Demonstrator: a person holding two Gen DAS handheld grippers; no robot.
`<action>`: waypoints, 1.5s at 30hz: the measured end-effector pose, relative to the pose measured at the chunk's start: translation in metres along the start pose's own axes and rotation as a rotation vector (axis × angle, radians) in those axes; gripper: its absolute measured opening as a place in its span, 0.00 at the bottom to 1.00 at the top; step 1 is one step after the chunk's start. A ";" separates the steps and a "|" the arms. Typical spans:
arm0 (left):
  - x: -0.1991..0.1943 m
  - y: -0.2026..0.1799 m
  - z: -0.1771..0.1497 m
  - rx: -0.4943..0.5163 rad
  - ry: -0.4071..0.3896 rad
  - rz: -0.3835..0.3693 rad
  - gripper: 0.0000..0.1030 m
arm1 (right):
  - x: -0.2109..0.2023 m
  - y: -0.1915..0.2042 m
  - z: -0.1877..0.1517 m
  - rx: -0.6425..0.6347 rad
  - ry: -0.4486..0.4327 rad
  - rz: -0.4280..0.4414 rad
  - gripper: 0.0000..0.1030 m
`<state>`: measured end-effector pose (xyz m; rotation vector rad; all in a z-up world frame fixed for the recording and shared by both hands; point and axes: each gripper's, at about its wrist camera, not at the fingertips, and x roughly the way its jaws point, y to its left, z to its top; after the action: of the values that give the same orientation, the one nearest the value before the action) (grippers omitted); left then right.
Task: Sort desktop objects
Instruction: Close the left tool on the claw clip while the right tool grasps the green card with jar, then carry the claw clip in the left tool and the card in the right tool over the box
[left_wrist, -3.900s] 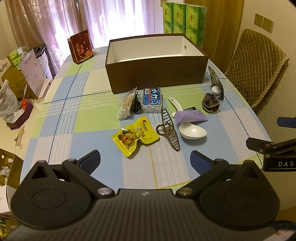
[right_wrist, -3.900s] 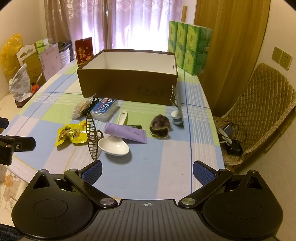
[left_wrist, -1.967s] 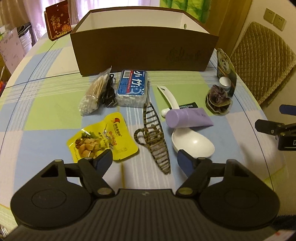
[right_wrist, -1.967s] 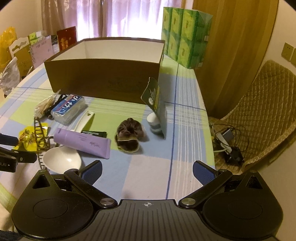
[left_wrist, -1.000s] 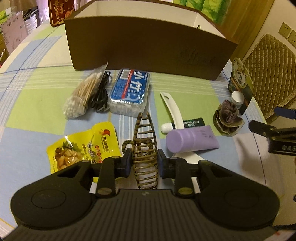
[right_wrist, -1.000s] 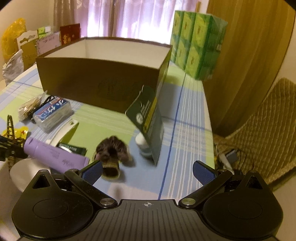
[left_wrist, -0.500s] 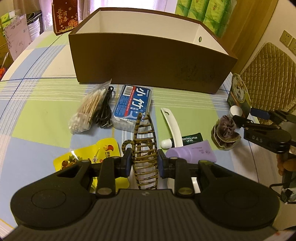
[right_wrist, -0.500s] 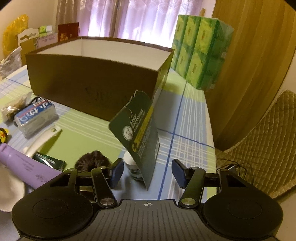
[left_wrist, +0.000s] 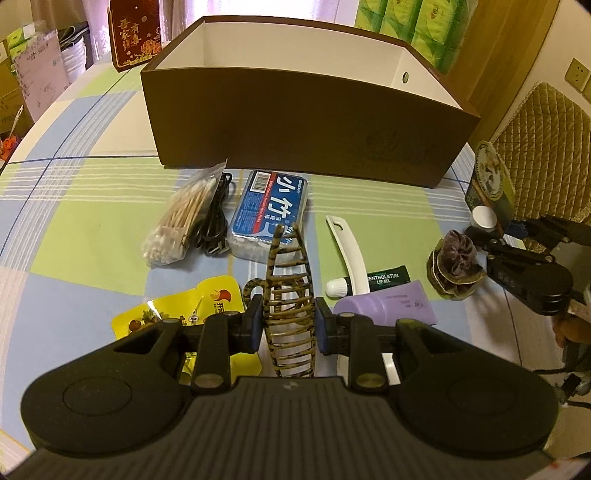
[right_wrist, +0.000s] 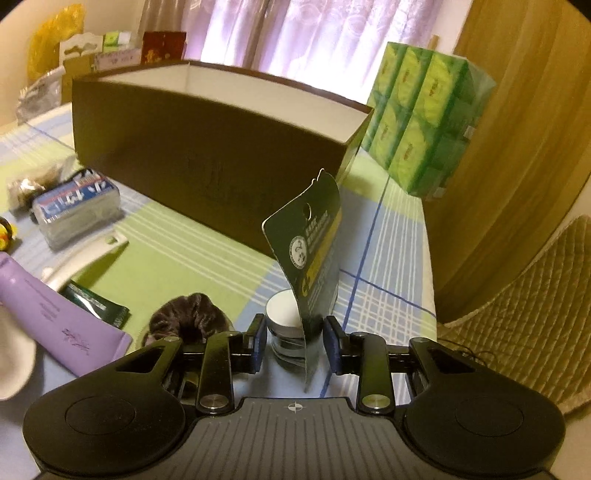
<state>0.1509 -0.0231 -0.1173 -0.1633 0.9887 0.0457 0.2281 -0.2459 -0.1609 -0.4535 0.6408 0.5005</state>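
My left gripper (left_wrist: 288, 325) is shut on a tortoiseshell hair claw clip (left_wrist: 288, 266), which sticks out ahead towards the open brown box (left_wrist: 295, 122). My right gripper (right_wrist: 295, 345) is shut on a small white-lidded jar on a green card (right_wrist: 314, 243), at the box's (right_wrist: 207, 155) right corner. In the left wrist view the right gripper (left_wrist: 517, 236) shows beside that carded jar (left_wrist: 487, 184). On the checked cloth lie a cotton swab bag (left_wrist: 181, 225), a black cable (left_wrist: 214, 229), a blue pack (left_wrist: 269, 214), a yellow snack pouch (left_wrist: 177, 314), a white spoon (left_wrist: 347, 251), a lip gel (left_wrist: 380, 278), a purple tube (left_wrist: 391, 310) and a dark scrunchie (left_wrist: 456, 262).
Green tissue packs (right_wrist: 424, 122) stand behind the box on the right. A quilted chair (right_wrist: 524, 314) is past the table's right edge. A red box (left_wrist: 135, 35) sits at the far left corner, with bags and cartons beyond the left edge.
The right gripper's fingers have narrowed from open onto the carded jar. The left gripper still holds the hair clip and has risen a little towards the box.
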 end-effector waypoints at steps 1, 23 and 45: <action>0.000 -0.001 0.000 0.001 -0.002 0.000 0.22 | -0.004 -0.002 0.001 0.013 -0.004 0.003 0.29; -0.031 0.015 0.062 0.119 -0.115 -0.107 0.22 | -0.071 0.000 0.080 0.235 -0.082 0.105 0.29; -0.010 0.032 0.181 0.211 -0.249 -0.132 0.22 | -0.015 0.004 0.177 0.236 -0.174 0.123 0.29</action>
<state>0.2917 0.0375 -0.0150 -0.0274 0.7272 -0.1560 0.2947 -0.1513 -0.0260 -0.1466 0.5534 0.5663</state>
